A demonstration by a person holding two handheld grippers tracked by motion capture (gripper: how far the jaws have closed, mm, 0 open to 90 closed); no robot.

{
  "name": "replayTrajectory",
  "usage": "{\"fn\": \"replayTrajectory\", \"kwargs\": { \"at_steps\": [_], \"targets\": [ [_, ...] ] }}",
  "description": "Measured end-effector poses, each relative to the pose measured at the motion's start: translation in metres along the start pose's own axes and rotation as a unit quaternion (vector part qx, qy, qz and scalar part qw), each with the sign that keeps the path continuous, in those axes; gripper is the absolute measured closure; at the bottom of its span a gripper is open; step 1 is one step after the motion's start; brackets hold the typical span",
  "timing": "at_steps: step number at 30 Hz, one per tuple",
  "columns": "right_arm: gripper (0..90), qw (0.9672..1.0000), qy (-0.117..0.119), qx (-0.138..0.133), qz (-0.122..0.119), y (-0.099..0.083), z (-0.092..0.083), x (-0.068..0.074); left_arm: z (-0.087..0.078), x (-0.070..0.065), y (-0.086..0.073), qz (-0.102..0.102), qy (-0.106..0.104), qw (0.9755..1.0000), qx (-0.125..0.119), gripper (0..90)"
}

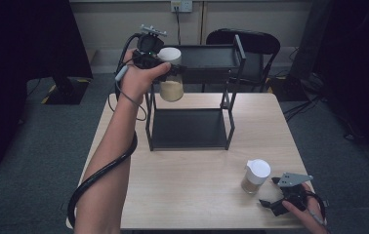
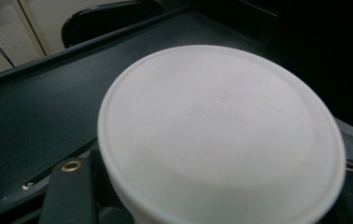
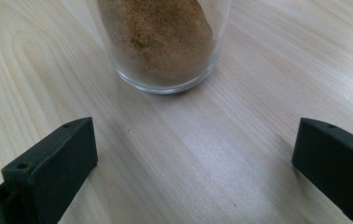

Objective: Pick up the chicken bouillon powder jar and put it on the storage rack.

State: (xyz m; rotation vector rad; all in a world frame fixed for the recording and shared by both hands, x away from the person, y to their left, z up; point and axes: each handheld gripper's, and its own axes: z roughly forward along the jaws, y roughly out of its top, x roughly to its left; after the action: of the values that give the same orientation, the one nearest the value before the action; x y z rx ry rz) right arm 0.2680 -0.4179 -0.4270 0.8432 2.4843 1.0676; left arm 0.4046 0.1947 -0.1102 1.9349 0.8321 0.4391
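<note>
My left gripper (image 1: 165, 66) is shut on a clear jar (image 1: 171, 87) with a white lid (image 2: 221, 135) and pale powder inside. It holds the jar in the air at the left end of the top shelf of a black two-tier rack (image 1: 192, 131). The lid sits close in front of the left gripper view, with the dark shelf tray (image 2: 39, 107) behind it. A second jar (image 1: 256, 176) with a white lid and brown powder stands on the table at the front right. My right gripper (image 1: 270, 192) rests open just short of that jar (image 3: 163, 42), nothing between its jaws.
The rack stands at the back middle of the light wooden table (image 1: 192, 185); its lower shelf (image 1: 188, 127) is bare. A black chair (image 1: 251, 41) stands behind the table. A black cable (image 1: 99, 170) trails along the left forearm.
</note>
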Motion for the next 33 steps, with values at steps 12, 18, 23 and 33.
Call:
{"fn": "replayTrajectory", "kwargs": {
  "at_steps": [12, 18, 23, 33],
  "targets": [
    [0.0, 1.0, 0.0, 0.0, 0.0, 0.0, 0.0, 0.0, -0.004, -0.001, 0.021, 0.006, 0.002, 1.0, -0.003, 33.8],
    [0.0, 1.0, 0.0, 0.0, 0.0, 0.0, 0.0, 0.0, -0.007, 0.001, 0.03, 0.003, 0.001, 0.9999, -0.01, 33.8],
    [0.0, 1.0, 0.0, 0.0, 0.0, 0.0, 0.0, 0.0, -0.008, 0.002, 0.04, 0.0, 0.004, 1.0, -0.009, 33.8],
    [0.0, 1.0, 0.0, 0.0, 0.0, 0.0, 0.0, 0.0, -0.004, 0.003, 0.056, 0.001, 0.013, 0.9998, -0.013, 33.9]
  ]
}}
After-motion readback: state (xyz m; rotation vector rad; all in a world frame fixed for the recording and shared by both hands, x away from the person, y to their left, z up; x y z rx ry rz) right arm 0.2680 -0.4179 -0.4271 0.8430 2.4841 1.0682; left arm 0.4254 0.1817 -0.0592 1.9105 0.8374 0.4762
